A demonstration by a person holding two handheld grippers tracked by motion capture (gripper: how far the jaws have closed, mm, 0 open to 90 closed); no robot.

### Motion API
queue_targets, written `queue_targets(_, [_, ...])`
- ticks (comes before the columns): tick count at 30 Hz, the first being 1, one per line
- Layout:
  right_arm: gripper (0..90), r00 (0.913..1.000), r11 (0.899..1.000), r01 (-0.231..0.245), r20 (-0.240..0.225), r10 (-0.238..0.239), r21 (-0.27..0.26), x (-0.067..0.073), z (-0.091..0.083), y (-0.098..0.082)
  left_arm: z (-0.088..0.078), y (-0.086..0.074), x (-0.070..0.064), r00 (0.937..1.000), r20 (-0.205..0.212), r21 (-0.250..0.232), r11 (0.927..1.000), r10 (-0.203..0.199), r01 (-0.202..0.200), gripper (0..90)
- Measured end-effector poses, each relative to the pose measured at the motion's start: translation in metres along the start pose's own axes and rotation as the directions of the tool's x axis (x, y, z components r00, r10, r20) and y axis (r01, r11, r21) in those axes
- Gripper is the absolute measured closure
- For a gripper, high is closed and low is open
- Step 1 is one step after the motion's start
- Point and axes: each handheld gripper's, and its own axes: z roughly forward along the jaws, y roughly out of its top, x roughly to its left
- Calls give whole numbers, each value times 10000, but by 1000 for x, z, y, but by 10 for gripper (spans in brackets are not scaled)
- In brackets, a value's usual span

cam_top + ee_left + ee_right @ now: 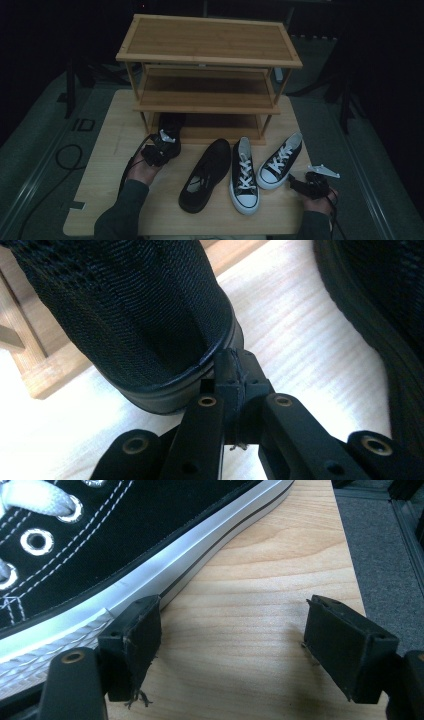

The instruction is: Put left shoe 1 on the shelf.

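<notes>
At table's left front, left gripper (235, 371) pinched shut on black shoe (145, 320) heel rim, toe under shelf rack (205, 75). Thin grip: may slip, snag. Right gripper (232, 645) open, empty, beside sneaker (125, 555).
</notes>
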Motion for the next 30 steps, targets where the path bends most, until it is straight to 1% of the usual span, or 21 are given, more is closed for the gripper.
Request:
queue_targets(2, [228, 10000, 10000, 5, -4, -5, 1, 0, 0, 0, 2, 3, 2, 9999, -136, 62, 10000, 0, 0, 900])
queue_targets(8, [228, 10000, 10000, 2, -5, -2, 1, 0, 0, 0, 7, 8, 7, 9990, -389, 92, 9997, -225, 229, 899])
queue_targets(10, [228, 10000, 10000, 6, -9, -6, 3, 0, 0, 0, 8, 9, 8, 9988, -463, 120, 9998, -158, 164, 899])
queue_targets(13, [228, 10000, 10000, 9, -12, -9, 3, 0, 0, 0, 10, 11, 11, 9975, -668, 167, 9995, -252, 264, 899])
queue_targets(16, [228, 10000, 10000, 7, -9, -7, -1, 0, 0, 0, 11, 12, 14, 9965, -765, 180, 9992, -337, 352, 899])
queue_targets(18, [228, 10000, 10000, 10, -11, -10, 2, 0, 0, 0, 12, 14, 14, 9955, -900, 238, 9992, -304, 327, 899])
queue_targets(21, [228, 10000, 10000, 8, -11, -8, 2, 0, 0, 0, 14, 16, 14, 9936, -1041, 268, 9985, -439, 470, 898])
queue_targets(24, [228, 10000, 10000, 11, -14, -11, 0, 0, 0, 0, 15, 17, 17, 9941, -968, 295, 9982, -484, 515, 893])
queue_targets(26, [228, 10000, 10000, 12, -15, -12, -1, 0, 0, 0, 14, 17, 17, 9952, -763, 257, 9977, -612, 634, 845])
queue_targets(27, [228, 10000, 10000, 12, -15, -12, -1, 0, 0, 0, 14, 17, 17, 9952, -763, 257, 9977, -612, 634, 809])
queue_targets(29, [228, 10000, 10000, 15, -16, -15, 0, 0, 0, 0, 12, 16, 15, 9958, -686, 225, 9978, -606, 623, 774])
queue_targets(30, [228, 10000, 10000, 13, -16, -13, 0, 0, 0, 0, 9, 15, 14, 9974, -291, 84, 9977, -665, 667, 774])
